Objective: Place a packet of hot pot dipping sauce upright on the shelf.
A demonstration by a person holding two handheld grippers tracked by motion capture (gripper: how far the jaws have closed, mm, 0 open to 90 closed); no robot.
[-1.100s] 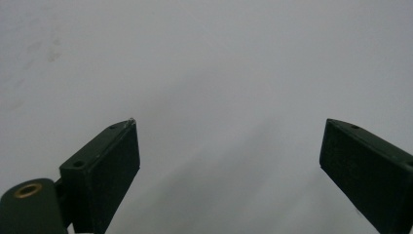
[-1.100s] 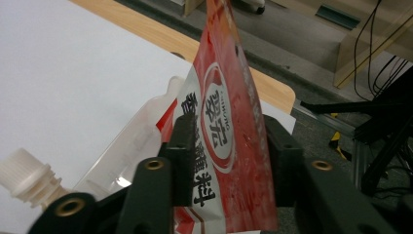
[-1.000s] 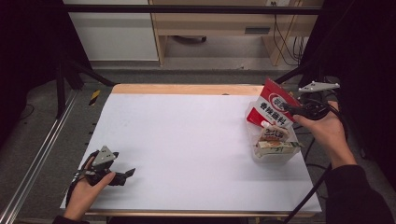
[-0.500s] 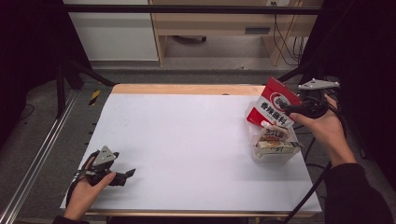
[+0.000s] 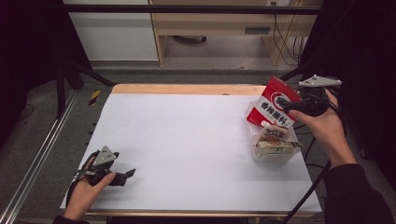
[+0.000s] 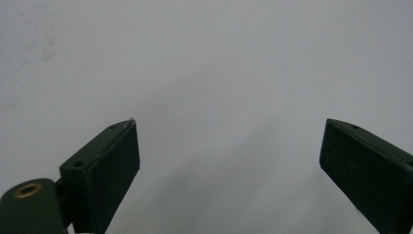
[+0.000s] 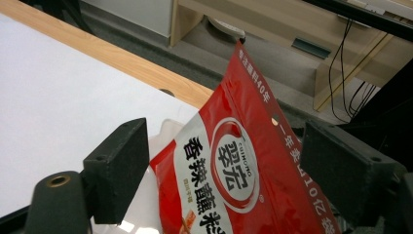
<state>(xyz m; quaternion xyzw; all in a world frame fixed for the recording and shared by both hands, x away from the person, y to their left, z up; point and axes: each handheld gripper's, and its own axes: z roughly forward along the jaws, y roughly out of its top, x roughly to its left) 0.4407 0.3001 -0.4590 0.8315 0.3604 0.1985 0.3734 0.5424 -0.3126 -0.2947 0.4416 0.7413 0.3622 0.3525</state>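
My right tongs (image 7: 221,165) have just been opening, their jaws apart on either side of the red plastic seasoning packet (image 5: 274,103) without pressing it. The packet stands tilted at the table's (image 5: 187,140) far right, long axis rising away toward the far right, leaning above a clear plastic bag (image 5: 275,148). My left tongs (image 6: 229,161) rest apart near the left front edge.
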